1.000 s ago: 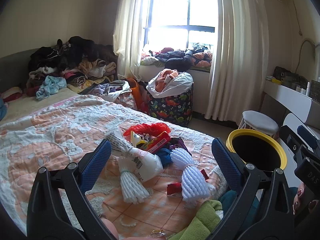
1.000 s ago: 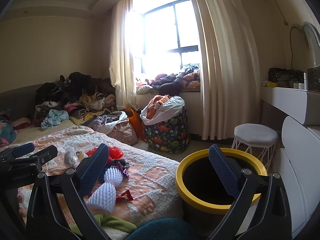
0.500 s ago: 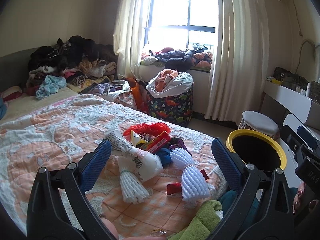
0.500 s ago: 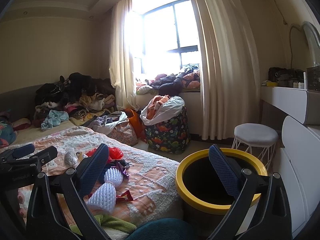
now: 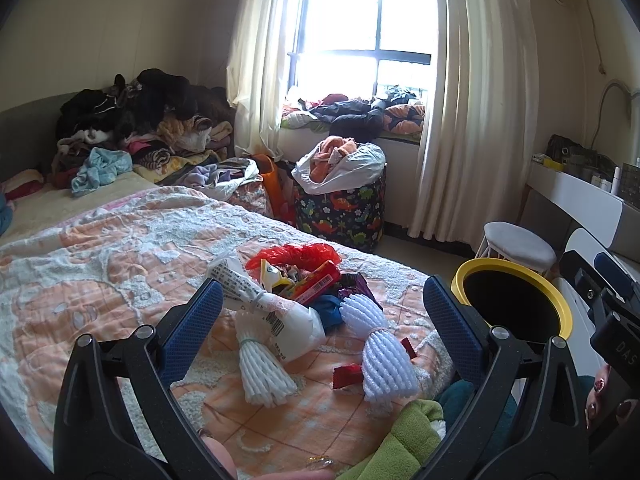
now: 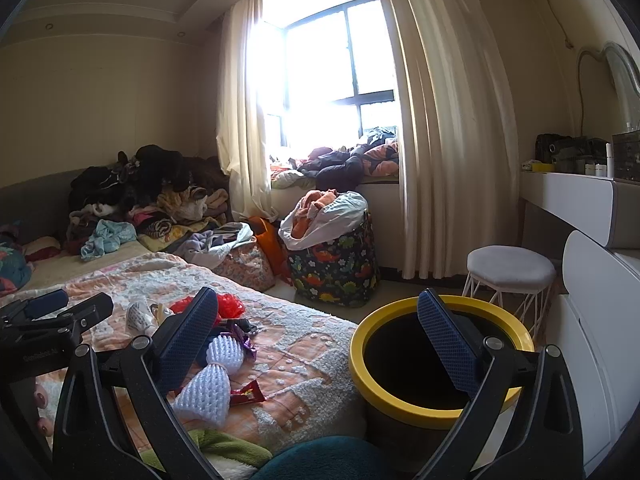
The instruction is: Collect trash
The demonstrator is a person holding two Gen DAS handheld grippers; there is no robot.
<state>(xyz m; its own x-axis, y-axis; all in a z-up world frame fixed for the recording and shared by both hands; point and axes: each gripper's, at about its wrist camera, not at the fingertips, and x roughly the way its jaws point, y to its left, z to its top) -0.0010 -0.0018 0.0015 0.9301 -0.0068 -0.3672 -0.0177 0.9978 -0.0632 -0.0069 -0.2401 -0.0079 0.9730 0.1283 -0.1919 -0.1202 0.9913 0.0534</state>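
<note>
A heap of trash lies on the bed: a red plastic bag [image 5: 294,255], a red snack box [image 5: 316,281], a white plastic bag [image 5: 280,316], two white foam nets [image 5: 262,372] [image 5: 382,354] and a small red wrapper [image 5: 347,373]. My left gripper [image 5: 320,328] hovers open above the heap, holding nothing. A black bin with a yellow rim [image 6: 400,396] stands at the foot of the bed. My right gripper [image 6: 320,340] is open and empty between the bed and the bin. The foam net [image 6: 210,386] and the wrapper [image 6: 248,392] also show in the right wrist view.
Clothes are piled at the head of the bed [image 5: 132,136] and on the window sill [image 5: 360,114]. A dinosaur-print hamper [image 5: 344,208] stands by the curtain. A white stool [image 6: 510,270] and a white dresser [image 6: 600,320] lie to the right. A green cloth [image 5: 408,436] is near my left gripper.
</note>
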